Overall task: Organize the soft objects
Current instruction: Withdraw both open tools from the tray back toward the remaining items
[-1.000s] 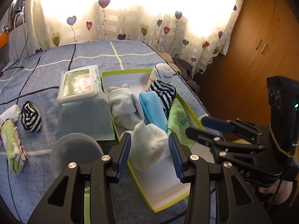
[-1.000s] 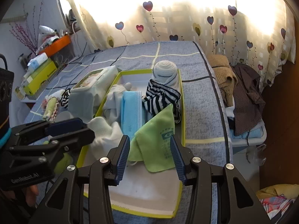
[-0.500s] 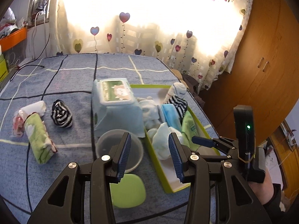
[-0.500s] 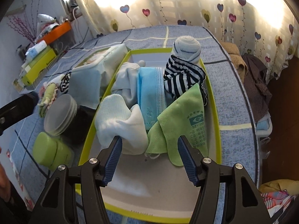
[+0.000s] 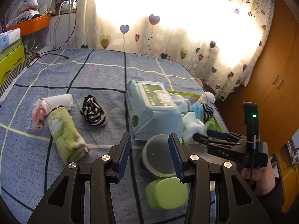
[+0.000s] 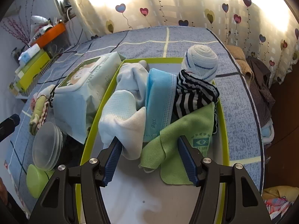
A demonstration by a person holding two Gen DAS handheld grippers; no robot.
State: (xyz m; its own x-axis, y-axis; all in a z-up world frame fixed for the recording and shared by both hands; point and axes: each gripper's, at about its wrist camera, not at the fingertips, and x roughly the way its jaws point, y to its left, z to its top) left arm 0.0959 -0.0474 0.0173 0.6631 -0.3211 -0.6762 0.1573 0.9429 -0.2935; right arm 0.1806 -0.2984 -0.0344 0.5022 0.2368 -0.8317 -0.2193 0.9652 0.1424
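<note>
Since a second ago the left gripper [image 5: 149, 157] had backed way out of the green-rimmed tray [image 6: 223, 123] and swung toward the open bedspread [image 5: 78, 78], while the right gripper [image 6: 149, 161] had pushed in closer over the tray.

Left tongs were spread wide with nothing between them. Right tongs were spread too, straddling the white sock [image 6: 123, 123] and the green cloth [image 6: 179, 138] without clamping either, as far as I could tell.

What mattered for the next grab, I'd guess: the leftover soft stuff lay at about 10 o'clock from the left gripper. The striped sock ball [image 5: 93, 114] sat nearest centre, with the green rolled towel [image 5: 64, 134] beside it toward 9 o'clock. That towel's long axis ran roughly 11 to 5, so slightly skewed to the tongs' opening. The left hand was clearly the closer one; the right was parked over the tray, well apart from that pile.
</note>
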